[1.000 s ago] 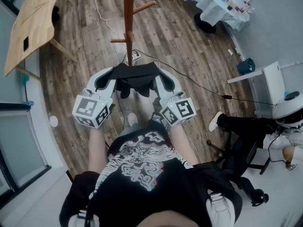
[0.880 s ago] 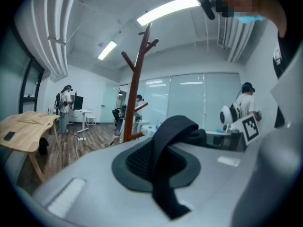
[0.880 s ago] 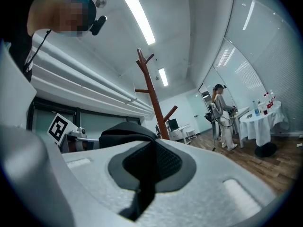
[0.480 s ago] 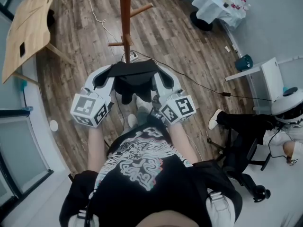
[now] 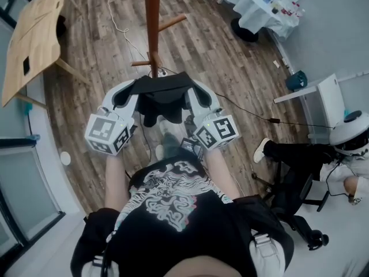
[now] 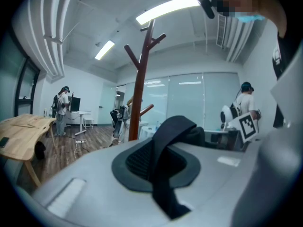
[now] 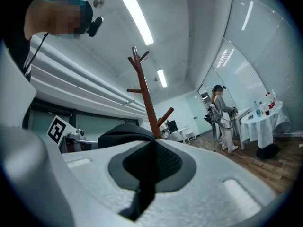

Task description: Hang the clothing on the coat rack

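While the garment (image 5: 165,92) is strung between the two grippers, none of the hanging is done yet. It's a dark piece, pulled across in front of the person, with a bit sagging below the middle. The left gripper (image 5: 131,91) has its jaws pressed together on a fold at one end, and the right gripper (image 5: 196,92) is pinching the other end the same way. The rack (image 5: 152,22) stands just beyond the jaws, with nothing on the pegs I can see. What's left, I'd guess — lift it over a peg, then let go.
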Motion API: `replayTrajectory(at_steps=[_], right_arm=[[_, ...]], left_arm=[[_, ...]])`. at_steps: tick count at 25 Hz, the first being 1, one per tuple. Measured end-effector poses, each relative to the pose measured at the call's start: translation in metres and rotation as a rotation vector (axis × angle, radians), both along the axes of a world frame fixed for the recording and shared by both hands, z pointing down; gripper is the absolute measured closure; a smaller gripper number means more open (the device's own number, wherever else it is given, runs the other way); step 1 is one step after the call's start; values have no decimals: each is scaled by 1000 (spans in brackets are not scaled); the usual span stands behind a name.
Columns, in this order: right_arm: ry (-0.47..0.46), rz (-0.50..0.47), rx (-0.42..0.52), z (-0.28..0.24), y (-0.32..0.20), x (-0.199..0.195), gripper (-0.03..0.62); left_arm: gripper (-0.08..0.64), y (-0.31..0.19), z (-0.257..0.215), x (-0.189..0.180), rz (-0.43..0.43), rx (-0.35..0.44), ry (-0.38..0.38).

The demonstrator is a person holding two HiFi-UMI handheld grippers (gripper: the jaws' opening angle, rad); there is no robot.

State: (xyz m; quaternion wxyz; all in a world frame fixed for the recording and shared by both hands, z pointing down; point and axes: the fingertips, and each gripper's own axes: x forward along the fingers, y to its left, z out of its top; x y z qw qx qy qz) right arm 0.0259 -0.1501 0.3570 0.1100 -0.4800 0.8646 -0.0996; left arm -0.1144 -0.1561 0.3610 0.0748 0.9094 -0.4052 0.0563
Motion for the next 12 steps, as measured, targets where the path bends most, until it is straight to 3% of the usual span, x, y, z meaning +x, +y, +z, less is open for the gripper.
replayTrajectory(at_steps=[12], right_arm=[[-3,-15,-15,4,-37,1,584]], left_arm=[[551,-39,6,1,-8,-19,6]])
